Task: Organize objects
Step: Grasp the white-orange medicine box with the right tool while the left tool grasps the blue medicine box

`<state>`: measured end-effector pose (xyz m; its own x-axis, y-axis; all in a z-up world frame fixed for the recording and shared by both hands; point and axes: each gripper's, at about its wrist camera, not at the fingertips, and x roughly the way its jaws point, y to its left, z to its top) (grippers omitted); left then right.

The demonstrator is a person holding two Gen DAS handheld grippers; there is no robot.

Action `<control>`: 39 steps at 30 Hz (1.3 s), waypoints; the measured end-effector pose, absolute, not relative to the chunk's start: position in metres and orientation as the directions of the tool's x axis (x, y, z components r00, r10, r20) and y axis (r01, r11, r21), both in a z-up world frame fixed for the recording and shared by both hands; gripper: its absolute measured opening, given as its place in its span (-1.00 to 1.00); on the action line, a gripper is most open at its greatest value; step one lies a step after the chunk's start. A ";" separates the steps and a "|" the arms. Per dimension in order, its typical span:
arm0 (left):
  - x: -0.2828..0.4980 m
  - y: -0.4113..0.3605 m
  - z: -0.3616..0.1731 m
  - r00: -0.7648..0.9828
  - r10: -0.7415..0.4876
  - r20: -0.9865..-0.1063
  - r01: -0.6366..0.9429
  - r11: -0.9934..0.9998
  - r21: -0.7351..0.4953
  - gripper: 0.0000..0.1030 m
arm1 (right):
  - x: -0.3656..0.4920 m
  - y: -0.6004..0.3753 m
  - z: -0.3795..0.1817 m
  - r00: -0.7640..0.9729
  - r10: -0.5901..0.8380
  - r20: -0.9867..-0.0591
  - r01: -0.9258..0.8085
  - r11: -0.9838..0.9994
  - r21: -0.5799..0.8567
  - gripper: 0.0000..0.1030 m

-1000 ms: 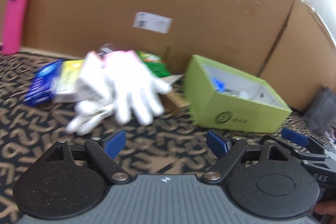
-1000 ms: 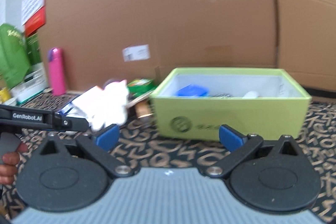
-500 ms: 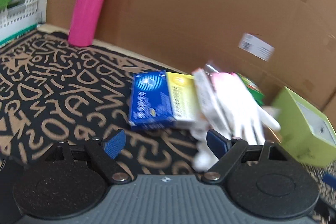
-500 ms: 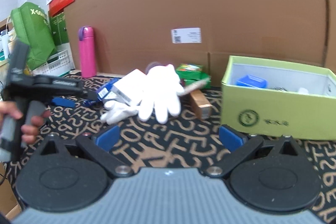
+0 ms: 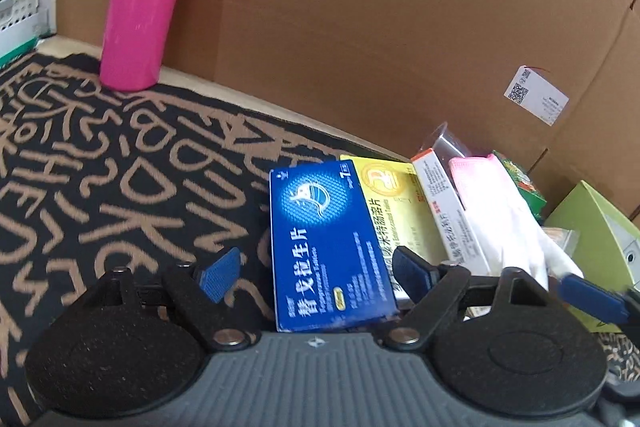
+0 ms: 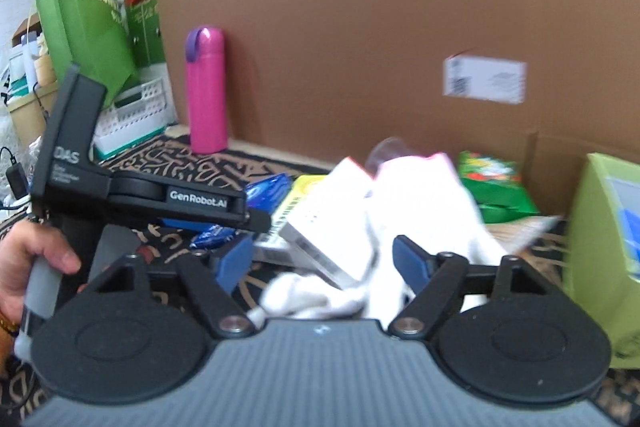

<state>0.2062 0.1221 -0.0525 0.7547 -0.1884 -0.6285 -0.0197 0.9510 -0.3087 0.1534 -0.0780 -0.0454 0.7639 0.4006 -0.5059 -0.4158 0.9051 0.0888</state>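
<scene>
A blue medicine box [image 5: 324, 255] lies flat on the patterned cloth between the fingers of my left gripper [image 5: 316, 273]. Its jaws are closing, with a gap still at the left pad. Beside it lie a yellow box [image 5: 400, 203], a white box [image 5: 448, 211] and a white glove [image 5: 508, 219] with a pink cuff. My right gripper [image 6: 324, 261] is low over the white glove [image 6: 404, 195] and white box [image 6: 332, 215]. Its jaws are closing with the glove's fingers between them, and the pads do not press. The open green box [image 6: 600, 247] stands at the right.
A cardboard wall [image 5: 360, 27] runs along the back, with a pink bottle [image 6: 206, 91] upright against it. A green packet [image 6: 496, 183] lies behind the glove. A white basket [image 6: 132, 111] and green bag [image 6: 88, 27] stand far left. A hand [image 6: 36, 259] holds the left gripper's handle.
Both grippers swung left, away from the green box and in on the pile. The blue box now lies between the left fingers. The right jaws have narrowed around the glove.
</scene>
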 end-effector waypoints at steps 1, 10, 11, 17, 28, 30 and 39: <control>0.207 0.123 -0.053 0.754 -0.195 -0.627 -0.012 0.951 -0.310 0.62 | 0.161 -0.072 -0.049 0.757 0.399 -0.517 -0.418 0.904 0.086 0.45; 0.210 0.125 -0.053 0.756 -0.209 -0.620 0.021 0.955 -0.295 0.32 | 0.189 -0.037 -0.075 0.783 0.294 -0.549 -0.394 0.917 -0.070 -0.01; 0.209 0.124 -0.053 0.756 -0.213 -0.619 0.031 0.956 -0.292 0.20 | 0.187 -0.041 -0.074 0.787 0.293 -0.543 -0.385 0.921 -0.060 -0.16; 0.188 0.117 -0.049 0.730 -0.290 -0.619 0.076 0.935 -0.347 0.18 | 0.158 -0.069 -0.052 0.818 0.298 -0.492 -0.376 0.924 -0.066 -0.66; 0.098 0.064 -0.041 0.645 -0.449 -0.619 0.246 0.888 -0.388 0.18 | 0.022 -0.139 -0.033 0.832 0.294 -0.469 -0.411 0.896 -0.166 -0.67; 0.087 0.049 -0.044 0.627 -0.460 -0.629 0.274 0.886 -0.374 0.18 | -0.003 -0.153 -0.034 0.837 0.283 -0.468 -0.405 0.896 -0.182 -0.66; 0.060 0.000 -0.052 0.605 -0.456 -0.653 0.348 0.889 -0.298 0.20 | -0.034 -0.200 -0.049 0.868 0.068 -0.491 -0.184 0.964 -0.192 0.00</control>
<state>0.0595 -0.0003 -0.0523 0.6048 -0.4559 -0.6529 0.3479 0.8888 -0.2984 -0.0335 -0.2000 -0.0488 0.8684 0.0682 -0.4911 -0.1843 0.9639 -0.1921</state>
